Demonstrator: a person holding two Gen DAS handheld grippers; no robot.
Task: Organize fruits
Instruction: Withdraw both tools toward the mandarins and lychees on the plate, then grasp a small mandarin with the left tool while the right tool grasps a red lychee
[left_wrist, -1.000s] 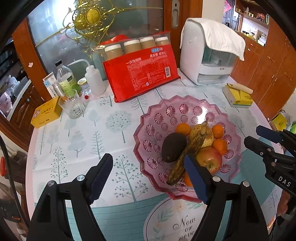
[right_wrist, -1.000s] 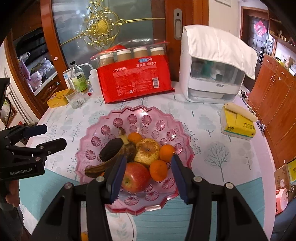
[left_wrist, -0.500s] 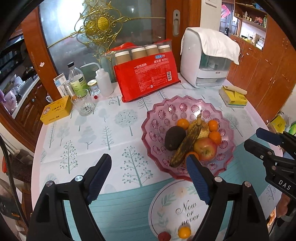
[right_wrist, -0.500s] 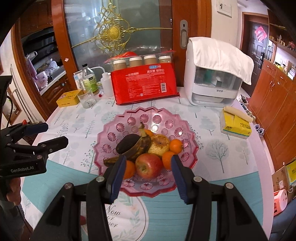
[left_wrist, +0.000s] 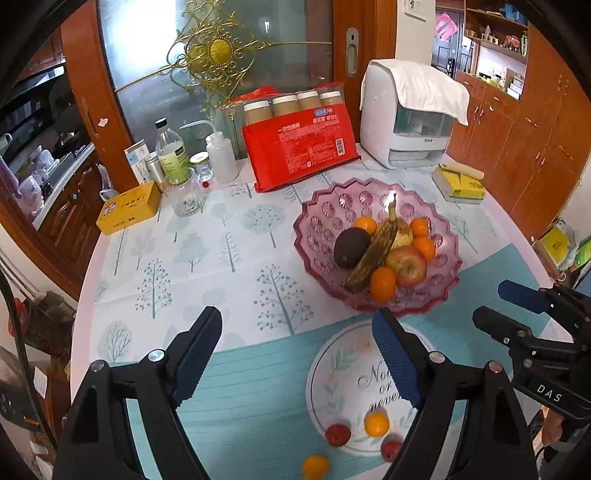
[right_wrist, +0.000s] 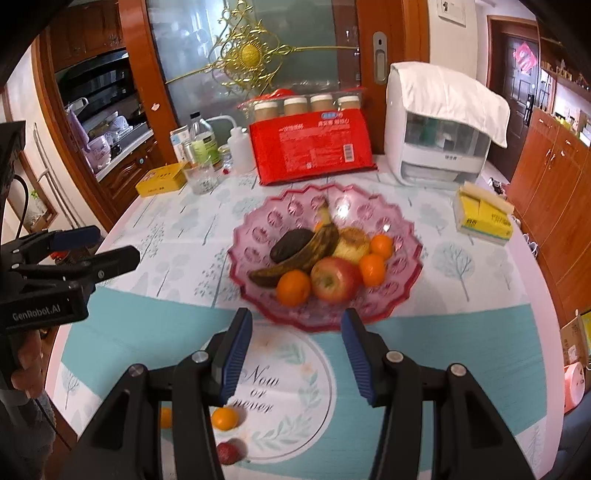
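We hover over the tabletop (left_wrist: 221, 258) with both tools empty: the left tool (left_wrist: 295, 354) stands wide, nothing between its blue pads, and the right tool (right_wrist: 295, 354) sits at a narrower gap, also with nothing in it. Our landmark is the pink bowl (left_wrist: 325, 206), and it already carries most of the load: a red apple (left_wrist: 405, 265), a blackened banana (left_wrist: 373, 254), a dark avocado (left_wrist: 351, 246), a yellowish fruit behind the banana and several small oranges. On our side of the bowl, well clear of its rim, the stragglers lie loose on the round printed motif: an orange (left_wrist: 376, 424), a small red fruit (left_wrist: 338, 435) to its left, another red one (left_wrist: 390, 449) partly behind our right finger, and a second orange (left_wrist: 314, 466) nearest to us. By our reckoning, those four are what remains. The trouble ahead is that they are small and round on a smooth cloth, so a pad that nudges one off-centre could send it rolling away from the bowl and off the near edge. The red ones look soft and could bruise under a hard squeeze. The heap in the bowl is piled high, too, so anything dropped onto it may bounce back out.
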